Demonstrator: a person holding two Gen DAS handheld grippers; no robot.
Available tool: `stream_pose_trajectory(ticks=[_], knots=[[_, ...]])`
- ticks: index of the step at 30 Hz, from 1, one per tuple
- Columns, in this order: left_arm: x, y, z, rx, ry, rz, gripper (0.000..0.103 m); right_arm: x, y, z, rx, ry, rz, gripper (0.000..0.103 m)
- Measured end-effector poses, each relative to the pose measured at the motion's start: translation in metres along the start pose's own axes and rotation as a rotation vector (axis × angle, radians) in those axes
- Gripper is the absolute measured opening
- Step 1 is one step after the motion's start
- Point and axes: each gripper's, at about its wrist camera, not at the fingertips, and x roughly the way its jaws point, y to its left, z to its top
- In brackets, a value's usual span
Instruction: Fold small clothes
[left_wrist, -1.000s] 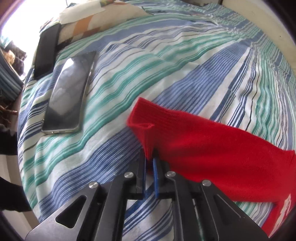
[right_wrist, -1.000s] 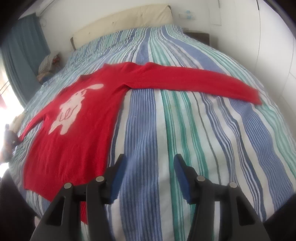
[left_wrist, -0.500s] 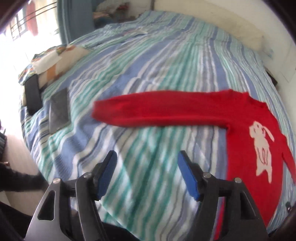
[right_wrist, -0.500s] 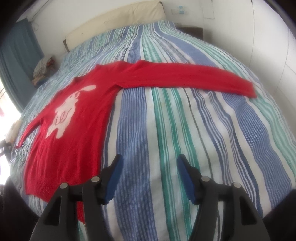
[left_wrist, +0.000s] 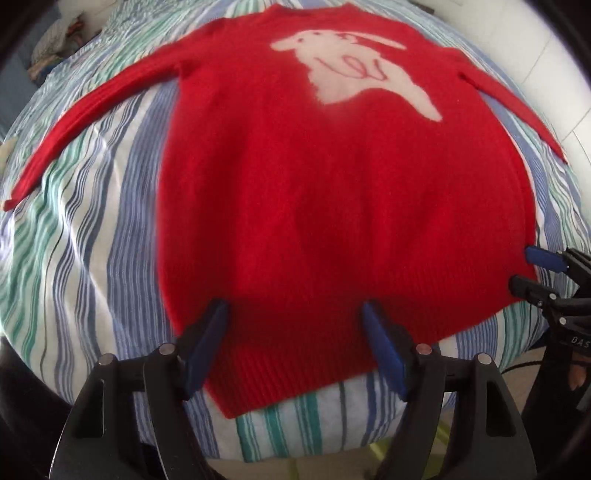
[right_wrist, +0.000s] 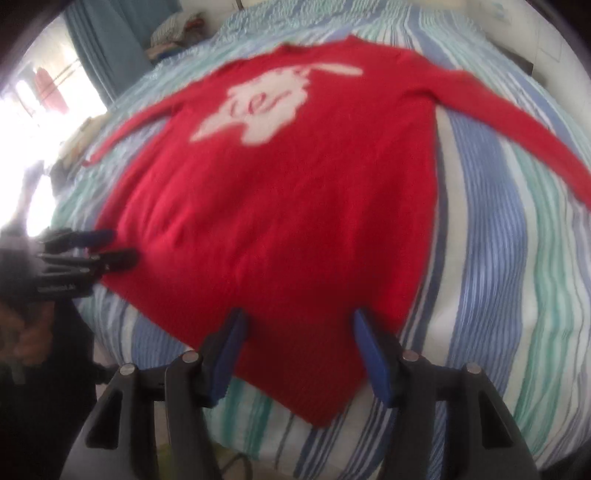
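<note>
**Both grippers at the hem**

Red sweater (left_wrist: 332, 206) lies flat, face up, on striped bed (left_wrist: 92, 229), sleeves spread. Your left hand-held gripper (left_wrist: 295, 343) just opened, nothing pinched; right hand-held gripper (right_wrist: 299, 354) open too. Both over hem, prob. for bottom-up fold.

striped bed cover (left_wrist: 92, 229) in blue, green and white underneath; blue curtain (right_wrist: 107, 48) at eleven o'clock, bundled cloths (right_wrist: 173, 31) just beside it, toward twelve.

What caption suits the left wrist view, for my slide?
Open left gripper above the hem of a red sweater spread flat on a striped bed.
</note>
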Motion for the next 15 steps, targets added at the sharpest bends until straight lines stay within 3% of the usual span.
stream_pose_trajectory(ticks=[2, 5, 7, 10, 13, 15], knots=[[-0.003, 0.004, -0.006, -0.01, 0.026, 0.003, 0.077, -0.005, 0.001, -0.013, -0.015, -0.017, -0.028, 0.06], [-0.011, 0.004, -0.014, -0.018, 0.016, 0.005, 0.077, -0.004, 0.002, -0.024, 0.006, 0.076, -0.062, 0.061], [-0.022, 0.005, -0.018, -0.045, -0.004, -0.035, 0.078, -0.011, -0.003, -0.027, 0.051, 0.064, -0.041, 0.06], [-0.047, 0.013, -0.02, -0.096, -0.086, -0.098, 0.08, -0.046, -0.018, -0.026, 0.15, -0.1, -0.017, 0.06], [-0.068, 0.022, -0.016, -0.127, -0.198, -0.056, 0.085, -0.076, -0.035, -0.024, 0.239, -0.259, -0.062, 0.062], [-0.074, 0.028, -0.011, -0.16, -0.246, -0.042, 0.085, -0.083, -0.046, -0.023, 0.28, -0.314, -0.101, 0.063]])
